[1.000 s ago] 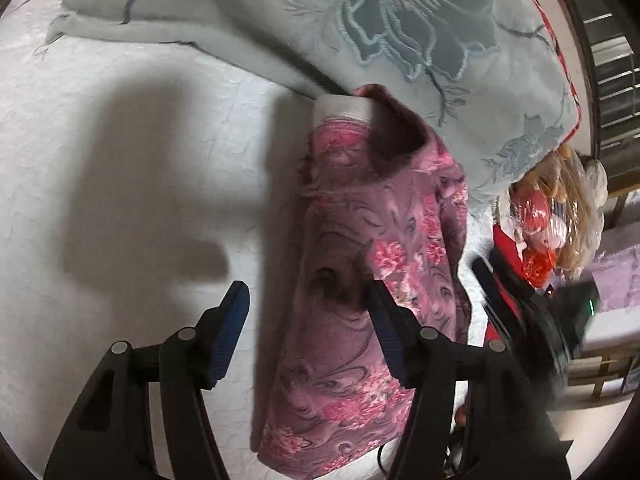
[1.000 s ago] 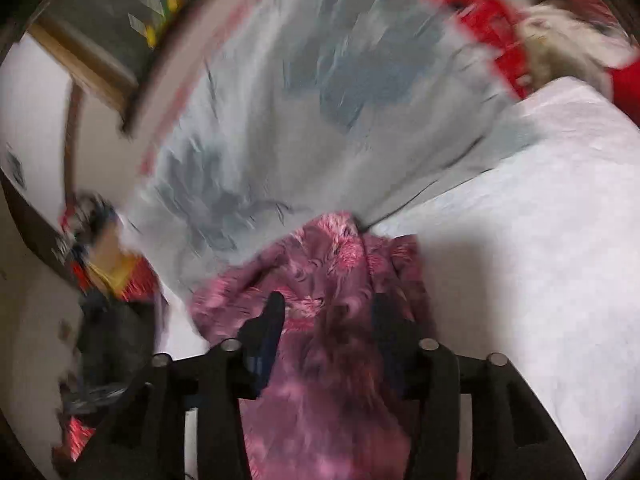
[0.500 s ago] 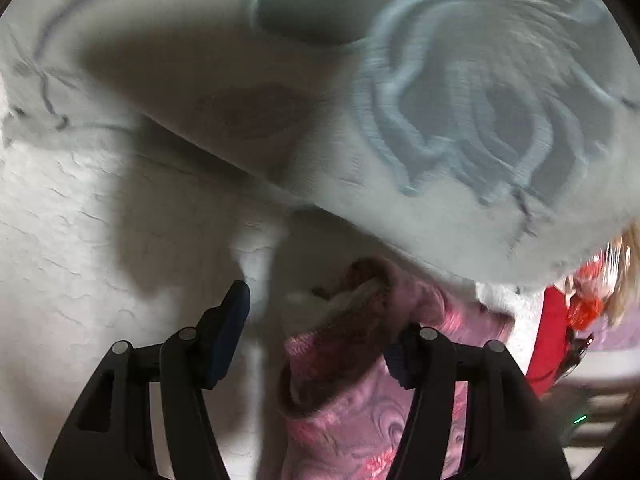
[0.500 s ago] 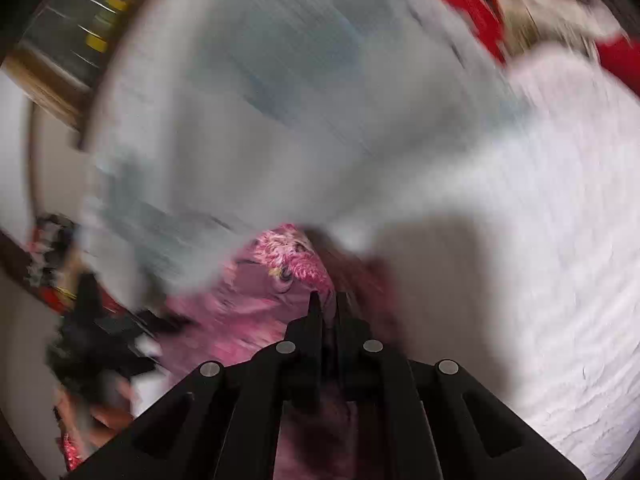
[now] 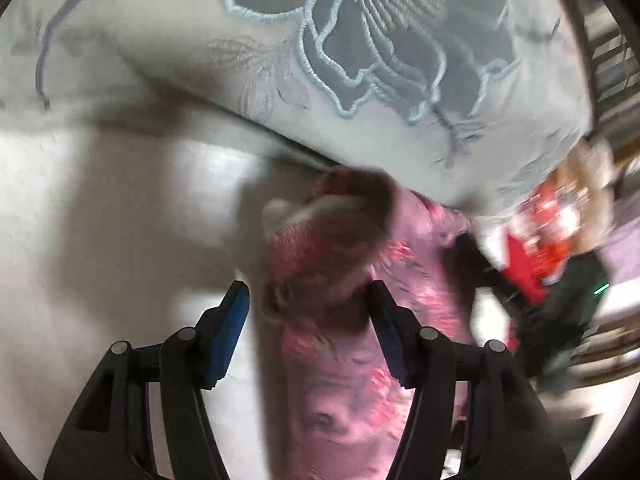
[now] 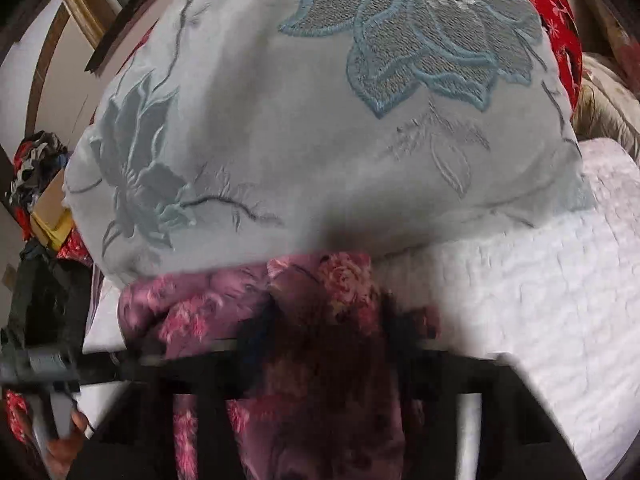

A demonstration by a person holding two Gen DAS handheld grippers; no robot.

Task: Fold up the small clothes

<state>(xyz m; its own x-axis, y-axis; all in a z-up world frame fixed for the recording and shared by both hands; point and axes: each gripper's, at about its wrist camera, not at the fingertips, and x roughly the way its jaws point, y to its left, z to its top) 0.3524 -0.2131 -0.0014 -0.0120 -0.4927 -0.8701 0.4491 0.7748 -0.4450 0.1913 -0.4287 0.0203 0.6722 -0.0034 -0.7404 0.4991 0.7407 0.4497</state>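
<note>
A pink and purple flowered garment (image 5: 352, 320) lies on the white quilted bed (image 5: 80, 240), its upper end bunched against a grey embroidered pillow (image 5: 360, 60). My left gripper (image 5: 308, 312) is open, its blue-padded fingers on either side of the bunched end. In the right wrist view the garment (image 6: 320, 300) fills the lower middle. My right gripper (image 6: 320, 332) is badly blurred; its dark fingers stand apart on either side of the cloth. The other gripper shows blurred at the left of that view (image 6: 40, 360).
The grey pillow (image 6: 320, 120) with blue flower embroidery rises just behind the garment. A red cloth (image 6: 560, 20) lies behind the pillow. Bags and red items (image 5: 560, 240) sit beyond the bed's right edge. White quilt (image 6: 540, 300) spreads to the right.
My right gripper went from open to shut on the cloth and now stands open again. My left gripper moved up the garment toward the pillow and stayed open.
</note>
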